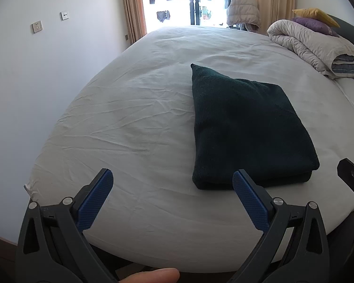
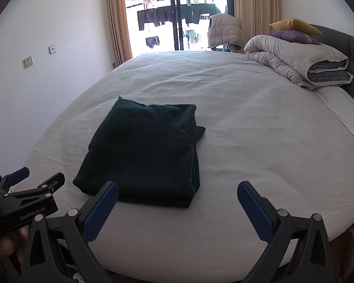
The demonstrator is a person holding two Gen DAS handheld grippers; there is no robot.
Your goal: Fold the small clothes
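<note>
white bed [image 2: 247,141], curtained bright window [image 2: 177,11] (daylight).

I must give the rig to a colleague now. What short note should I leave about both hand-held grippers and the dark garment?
Left hand-held gripper: open, empty, above the near bed edge.
Right hand-held gripper: open, empty, beside it.
Dark green garment: lies folded in a compact stack on the white bed sheet, touched by neither gripper.
Done: it looks folded; one far corner sticks out.
Left: perhaps tuck that corner. No other small clothes to fold are visible on the bed.
</note>
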